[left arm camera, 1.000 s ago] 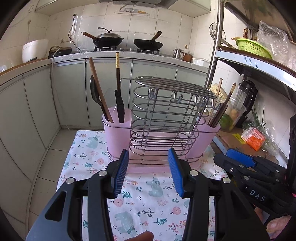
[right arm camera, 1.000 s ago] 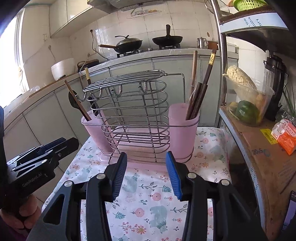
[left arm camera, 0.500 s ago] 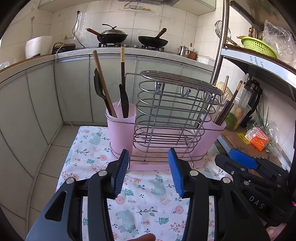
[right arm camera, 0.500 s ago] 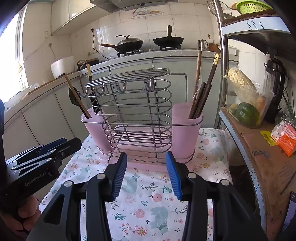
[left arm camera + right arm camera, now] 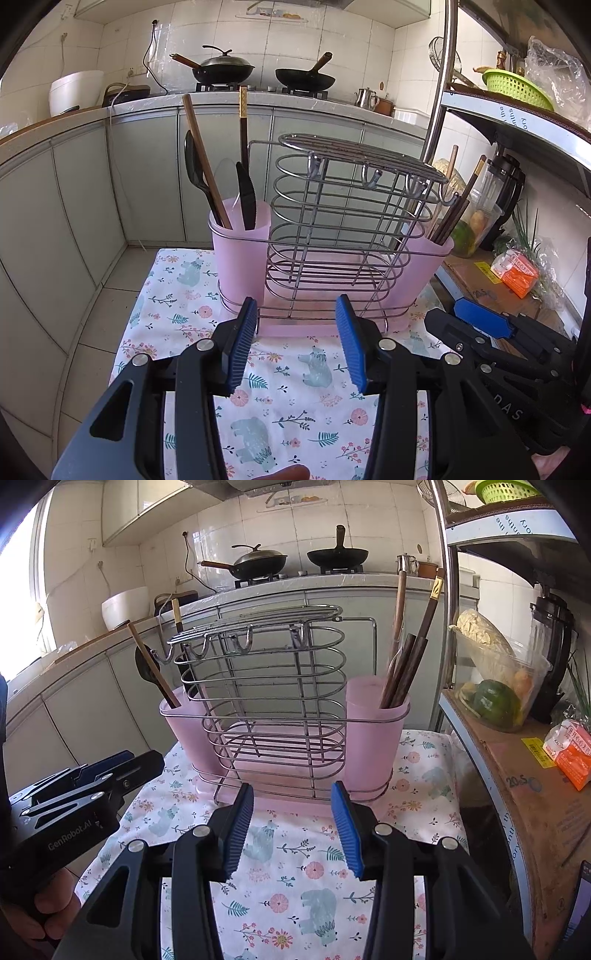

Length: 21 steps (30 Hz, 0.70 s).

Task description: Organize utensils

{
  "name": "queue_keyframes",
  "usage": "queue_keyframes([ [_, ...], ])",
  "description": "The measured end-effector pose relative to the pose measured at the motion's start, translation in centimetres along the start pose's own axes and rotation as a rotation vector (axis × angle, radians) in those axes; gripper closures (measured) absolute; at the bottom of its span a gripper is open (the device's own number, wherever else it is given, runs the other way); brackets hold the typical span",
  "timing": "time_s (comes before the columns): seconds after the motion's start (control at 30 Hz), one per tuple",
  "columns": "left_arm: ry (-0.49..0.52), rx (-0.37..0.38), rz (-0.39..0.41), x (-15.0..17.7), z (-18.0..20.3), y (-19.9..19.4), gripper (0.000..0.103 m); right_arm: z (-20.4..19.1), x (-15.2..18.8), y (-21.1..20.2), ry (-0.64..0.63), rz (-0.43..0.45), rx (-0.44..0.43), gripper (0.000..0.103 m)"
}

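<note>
Two idle tools faced a mixed caddy

Both tools hovered short of the utensil caddy (image 5: 332,258), which stood on the flower-printed cloth (image 5: 295,387) covering the worktop. The left tool (image 5: 295,332) had its blue pads apart with nothing between them, and the right tool (image 5: 291,812) stood the same way, jaws apart and empty. Each was also visible at the edge of the other's view, held low beside the caddy.

The caddy was a wire rack with a pink cup at each end. The left cup (image 5: 240,236) held a mix: a black spoon (image 5: 194,166), a black serrated knife (image 5: 246,195), a brown chopstick (image 5: 207,162) and a dark chopstick with a gold band (image 5: 243,125). The right cup (image 5: 373,731) held a bundle of dark chopsticks (image 5: 406,668) and a lighter wooden handle (image 5: 399,605).

Judging from this layout, the step in hand was most likely picking a stray chopstick from the left cup to join the bundle on the right. To do it well, the left tool would need to rise and close on the chopstick well above the cup rim, where the shaft stands clear of the spoon and knife. A pinch across the shaft, not along it, should stop it pivoting. Lifting along the stick's own lean would likely keep it from dragging the knife out or catching the rack's hooks (image 5: 369,177). The caddy looked light, so the right tool could steady its rim if it began to tip.
</note>
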<state>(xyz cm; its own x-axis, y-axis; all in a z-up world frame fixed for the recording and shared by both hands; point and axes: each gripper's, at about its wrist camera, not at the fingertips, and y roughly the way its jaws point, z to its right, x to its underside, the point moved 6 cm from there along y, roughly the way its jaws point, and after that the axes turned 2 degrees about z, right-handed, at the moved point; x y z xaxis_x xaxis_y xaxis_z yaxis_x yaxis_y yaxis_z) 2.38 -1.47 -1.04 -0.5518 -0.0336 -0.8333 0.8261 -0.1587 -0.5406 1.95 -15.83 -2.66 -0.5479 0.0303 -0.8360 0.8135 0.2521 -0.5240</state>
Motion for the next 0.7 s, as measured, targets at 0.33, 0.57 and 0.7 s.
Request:
queue_keyframes([
  [0.33, 0.007, 0.001, -0.002, 0.11, 0.28, 0.10, 0.058, 0.01, 0.07, 0.09, 0.001, -0.002, -0.002, 0.060],
  [0.57, 0.007, 0.001, -0.002, 0.13, 0.29, 0.09, 0.058, 0.01, 0.08, 0.09, 0.003, -0.002, -0.001, 0.060],
  [0.7, 0.007, 0.002, -0.003, 0.11, 0.34, 0.08, 0.058, -0.01, 0.07, 0.09, 0.001, -0.003, 0.000, 0.060],
])
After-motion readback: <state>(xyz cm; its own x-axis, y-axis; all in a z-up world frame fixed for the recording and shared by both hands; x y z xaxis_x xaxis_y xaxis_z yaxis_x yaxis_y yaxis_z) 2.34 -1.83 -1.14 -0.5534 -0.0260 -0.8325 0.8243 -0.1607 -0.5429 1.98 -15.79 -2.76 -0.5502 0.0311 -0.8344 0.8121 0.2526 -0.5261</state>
